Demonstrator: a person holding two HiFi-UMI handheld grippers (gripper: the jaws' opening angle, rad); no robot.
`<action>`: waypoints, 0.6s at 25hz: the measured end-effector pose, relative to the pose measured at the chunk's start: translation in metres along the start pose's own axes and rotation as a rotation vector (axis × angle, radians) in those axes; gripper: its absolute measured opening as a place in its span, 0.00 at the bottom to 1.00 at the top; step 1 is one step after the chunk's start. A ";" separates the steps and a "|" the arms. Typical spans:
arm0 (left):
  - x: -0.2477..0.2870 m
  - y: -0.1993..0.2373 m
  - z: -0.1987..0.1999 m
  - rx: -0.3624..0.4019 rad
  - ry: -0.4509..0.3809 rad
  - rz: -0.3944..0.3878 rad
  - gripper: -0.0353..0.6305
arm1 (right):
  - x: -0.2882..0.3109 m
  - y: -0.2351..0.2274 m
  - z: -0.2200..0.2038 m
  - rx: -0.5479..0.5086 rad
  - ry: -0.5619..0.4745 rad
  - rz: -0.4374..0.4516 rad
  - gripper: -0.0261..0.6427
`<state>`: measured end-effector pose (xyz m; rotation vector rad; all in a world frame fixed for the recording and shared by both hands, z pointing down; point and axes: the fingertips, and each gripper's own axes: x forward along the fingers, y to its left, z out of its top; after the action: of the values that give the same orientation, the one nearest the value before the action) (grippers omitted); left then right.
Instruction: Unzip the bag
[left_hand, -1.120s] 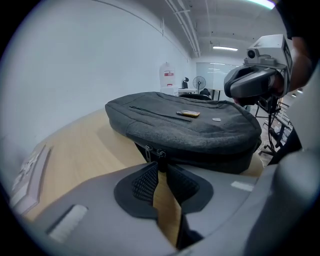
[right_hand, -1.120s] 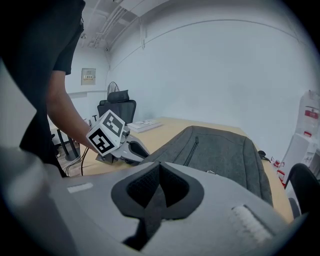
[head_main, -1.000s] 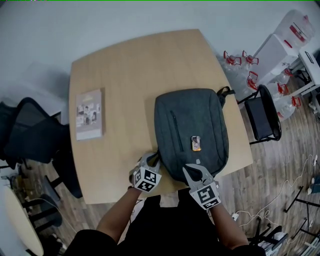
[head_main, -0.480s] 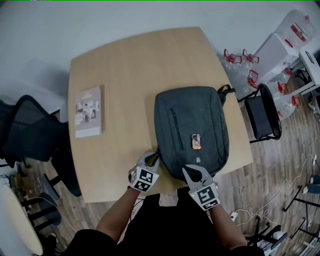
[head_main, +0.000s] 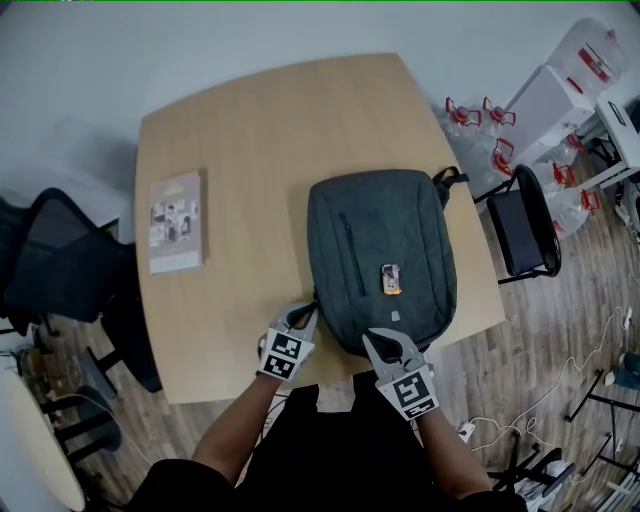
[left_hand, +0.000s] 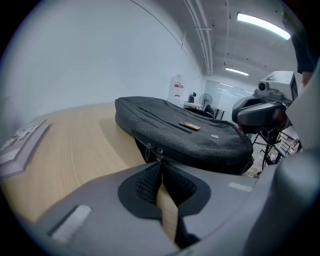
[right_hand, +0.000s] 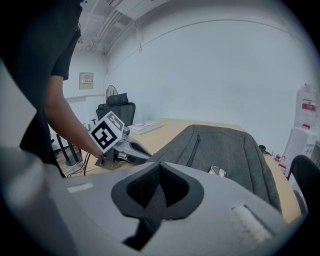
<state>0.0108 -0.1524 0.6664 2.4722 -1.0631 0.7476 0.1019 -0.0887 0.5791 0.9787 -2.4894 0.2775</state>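
Note:
A dark grey backpack (head_main: 380, 240) lies flat on the wooden table (head_main: 250, 130), with a small yellow tag (head_main: 391, 280) on its front. My left gripper (head_main: 308, 312) is at its near left corner. In the left gripper view the left gripper (left_hand: 161, 162) is shut, and its tips pinch a metal zipper pull (left_hand: 159, 151) on the bag (left_hand: 190, 135). A second pull (left_hand: 149, 148) hangs free beside it. My right gripper (head_main: 375, 338) sits at the bag's near edge, shut (right_hand: 159, 172). Whether it pinches fabric of the bag (right_hand: 220, 150) is hidden.
A booklet (head_main: 178, 222) lies on the table's left side. A black office chair (head_main: 60, 270) stands to the left and another chair (head_main: 525, 225) to the right. Water jugs (head_main: 480, 125) crowd the floor at the right. The table's near edge (head_main: 220, 392) runs just under the grippers.
Almost nothing differs: the left gripper has edged a little to the left at the bag's corner. The bag and the right gripper stay in place.

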 end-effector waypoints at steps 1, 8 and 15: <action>0.001 0.000 0.000 0.003 0.002 0.005 0.09 | 0.000 0.001 0.000 -0.004 0.001 0.002 0.04; 0.007 0.002 0.002 0.067 0.016 0.045 0.09 | 0.000 0.011 -0.001 -0.033 0.015 0.027 0.04; 0.008 0.001 0.000 0.092 0.031 0.043 0.09 | 0.002 0.026 -0.008 -0.129 0.086 0.054 0.08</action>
<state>0.0146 -0.1581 0.6712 2.5123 -1.0968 0.8636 0.0855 -0.0687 0.5868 0.8311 -2.4248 0.1692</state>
